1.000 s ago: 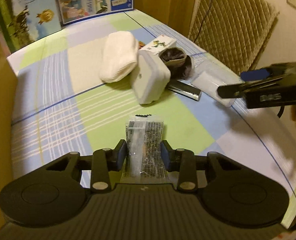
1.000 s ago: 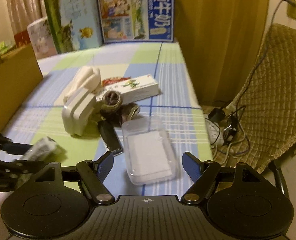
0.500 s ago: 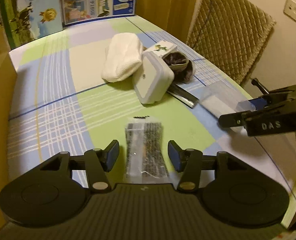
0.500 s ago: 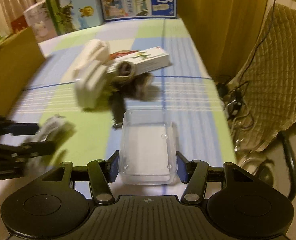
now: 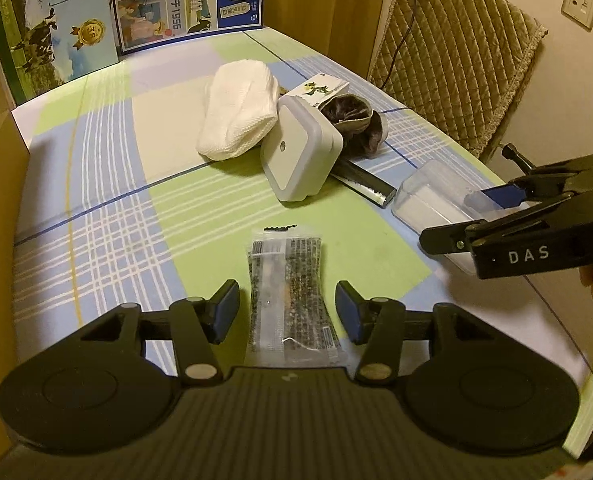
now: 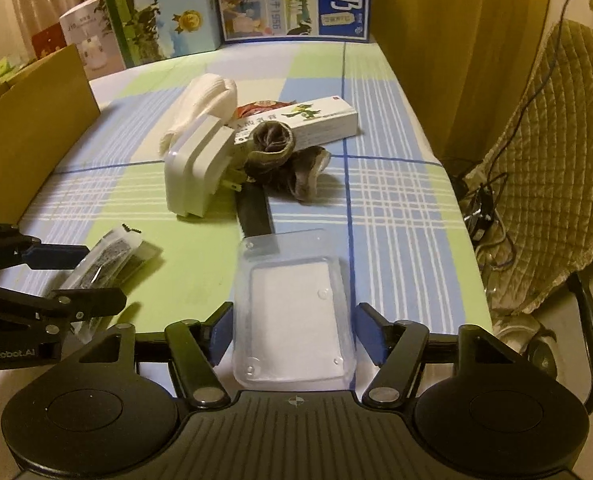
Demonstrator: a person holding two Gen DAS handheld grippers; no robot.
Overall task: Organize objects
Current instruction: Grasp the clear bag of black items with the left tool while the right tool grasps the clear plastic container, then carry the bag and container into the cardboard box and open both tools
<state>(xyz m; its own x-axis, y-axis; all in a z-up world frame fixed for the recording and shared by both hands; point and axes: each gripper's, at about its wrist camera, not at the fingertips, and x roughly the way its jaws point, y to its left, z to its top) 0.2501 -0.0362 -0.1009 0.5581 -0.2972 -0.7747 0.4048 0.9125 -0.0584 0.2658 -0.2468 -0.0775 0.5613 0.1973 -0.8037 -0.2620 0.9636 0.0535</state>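
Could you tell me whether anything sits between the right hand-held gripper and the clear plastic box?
Nothing visible does. The clear rectangular plastic box already lies between the open fingers of the right hand-held gripper, with only small gaps on both sides.

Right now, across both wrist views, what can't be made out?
- Clear plastic sachet of dark contents: label print too small, left wrist view.
- Black flat bar: both ends covered, by the white square plug-in night light and the clear plastic box.
- Red packet: mostly hidden behind the white carton.
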